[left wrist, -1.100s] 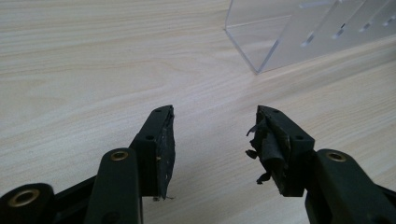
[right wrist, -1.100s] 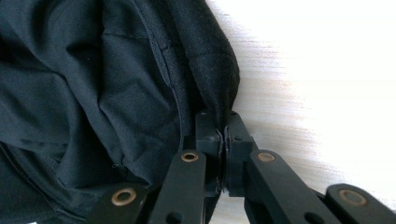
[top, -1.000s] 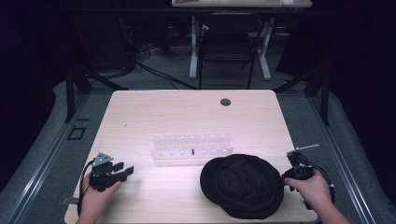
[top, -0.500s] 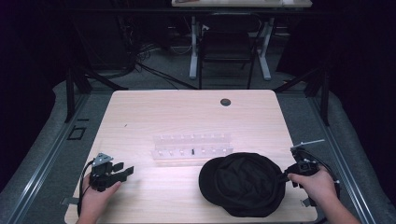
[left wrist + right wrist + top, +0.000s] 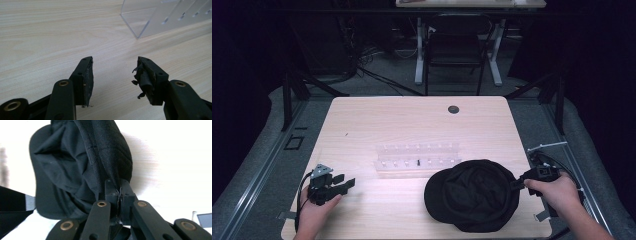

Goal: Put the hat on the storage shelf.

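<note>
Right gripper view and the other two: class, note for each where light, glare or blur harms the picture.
Right gripper view: the table is blown out to white around the dark cap. High view: room dark, table evenly lit, picture soft. Left gripper view: even light, the clear rack faintly reflective, the near tongs slightly soft.

1. You work at a pale wooden table (image 5: pixel 377 122) with rounded corners and a small round dark hole (image 5: pixel 453 109) near its far edge, right of the middle.
2. A clear acrylic rack (image 5: pixel 418 159) with rows of small pegs lies near the table's middle, long side parallel to the near edge.
3. A black fabric cap (image 5: pixel 469 192) lies on the table toward the near right corner, just in front of the rack's right end.
</note>
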The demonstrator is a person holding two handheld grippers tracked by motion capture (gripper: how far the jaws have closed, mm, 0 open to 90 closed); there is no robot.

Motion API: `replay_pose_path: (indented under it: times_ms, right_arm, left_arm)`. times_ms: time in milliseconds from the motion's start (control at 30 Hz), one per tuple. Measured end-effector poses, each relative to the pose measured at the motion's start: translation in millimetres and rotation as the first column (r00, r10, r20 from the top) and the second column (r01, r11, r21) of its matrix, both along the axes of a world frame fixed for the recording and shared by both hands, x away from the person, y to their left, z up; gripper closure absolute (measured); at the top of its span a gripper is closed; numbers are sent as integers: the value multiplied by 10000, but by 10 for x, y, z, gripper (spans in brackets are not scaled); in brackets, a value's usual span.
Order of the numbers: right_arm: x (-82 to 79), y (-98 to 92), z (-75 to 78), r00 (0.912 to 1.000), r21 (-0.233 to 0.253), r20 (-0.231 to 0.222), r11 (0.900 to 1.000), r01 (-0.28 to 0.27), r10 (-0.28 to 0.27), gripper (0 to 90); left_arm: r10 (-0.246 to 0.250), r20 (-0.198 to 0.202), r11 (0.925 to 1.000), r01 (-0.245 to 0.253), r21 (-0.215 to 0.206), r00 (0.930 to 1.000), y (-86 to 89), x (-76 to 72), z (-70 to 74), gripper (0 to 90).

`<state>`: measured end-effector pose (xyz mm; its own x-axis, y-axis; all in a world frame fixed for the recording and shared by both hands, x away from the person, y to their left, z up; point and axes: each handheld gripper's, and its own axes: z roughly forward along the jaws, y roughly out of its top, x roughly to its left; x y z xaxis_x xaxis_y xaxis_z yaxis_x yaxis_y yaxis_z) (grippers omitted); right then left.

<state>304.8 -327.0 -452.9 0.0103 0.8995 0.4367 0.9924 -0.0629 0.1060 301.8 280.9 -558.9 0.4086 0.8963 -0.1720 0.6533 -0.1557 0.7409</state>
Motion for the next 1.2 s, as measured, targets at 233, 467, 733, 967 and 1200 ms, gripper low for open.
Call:
replay_pose_path:
  times_ms: [233,467,733,967,1200]
  right_arm:
    - [-23,28,153,9999,460,40,9988,-150,149,878]
    - [-29,60,319,9999,1241,118,9922,-102,88,879]
    - [-18,125,531,9991,2284,346,9731,-308,235,879]
    - [-27,182,632,9986,3032,451,9521,-387,262,879]
    - [-47,231,742,9964,3391,715,9384,-668,451,879]
  left_arm:
    - [-9,-6,10000,9,-8,10000,3,0,0,476]
    - [8,11,10000,-8,-15,10000,3,0,-1,476]
    - [59,52,10000,-59,-24,10000,4,0,-2,475]
    - [69,44,10000,-69,-53,10000,3,3,-5,475]
    - [72,49,10000,-71,-50,10000,2,1,-4,475]
